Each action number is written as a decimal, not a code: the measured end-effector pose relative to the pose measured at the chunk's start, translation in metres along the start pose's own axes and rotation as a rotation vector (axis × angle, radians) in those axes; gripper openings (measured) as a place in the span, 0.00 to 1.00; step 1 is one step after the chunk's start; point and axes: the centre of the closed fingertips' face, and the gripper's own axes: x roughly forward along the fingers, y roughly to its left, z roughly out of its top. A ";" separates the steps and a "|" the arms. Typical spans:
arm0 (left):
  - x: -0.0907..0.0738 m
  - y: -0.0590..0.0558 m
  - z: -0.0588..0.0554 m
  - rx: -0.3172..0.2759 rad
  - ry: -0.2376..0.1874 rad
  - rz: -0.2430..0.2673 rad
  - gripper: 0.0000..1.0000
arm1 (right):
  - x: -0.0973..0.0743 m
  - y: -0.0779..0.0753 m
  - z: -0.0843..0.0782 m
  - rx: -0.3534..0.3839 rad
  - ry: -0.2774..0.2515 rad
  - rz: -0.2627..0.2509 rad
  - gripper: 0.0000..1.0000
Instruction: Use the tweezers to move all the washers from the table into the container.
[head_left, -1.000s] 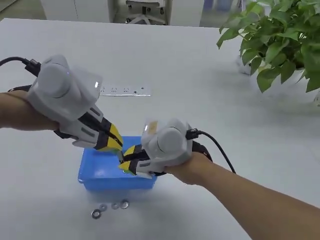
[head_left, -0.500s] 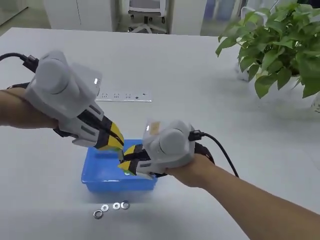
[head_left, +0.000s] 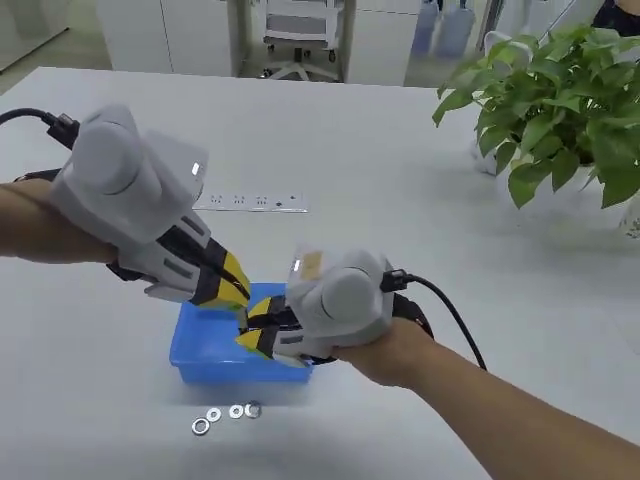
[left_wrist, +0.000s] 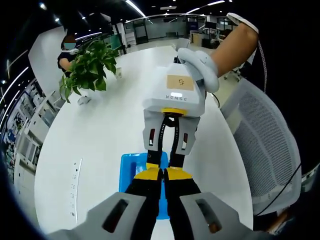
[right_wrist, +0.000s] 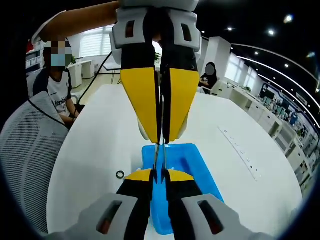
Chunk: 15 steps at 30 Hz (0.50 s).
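The left tool (head_left: 237, 293) and the right tool (head_left: 252, 333) meet tip to tip just above the blue rectangular plastic container (head_left: 196, 352). Both are clenched on the thin metal tweezers (right_wrist: 159, 152), which run from one pair of jaws into the other. Four small silver metal washers (head_left: 235, 411) lie in a short row on the white surface (head_left: 400, 200), outside the container's near wall, near the right tool but clear of both.

4 washers (head_left: 236, 411), 1 container (head_left: 228, 368), 1 tweezers (right_wrist: 160, 155)
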 end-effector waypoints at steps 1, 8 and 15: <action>0.000 -0.002 -0.001 0.001 0.004 -0.001 0.05 | 0.000 0.002 0.000 -0.002 0.001 0.001 0.11; 0.002 -0.013 -0.004 -0.007 0.005 -0.006 0.05 | 0.001 0.015 -0.003 0.001 0.003 0.008 0.11; 0.006 -0.023 -0.008 -0.018 0.006 -0.011 0.05 | 0.004 0.025 -0.007 0.009 0.004 0.020 0.11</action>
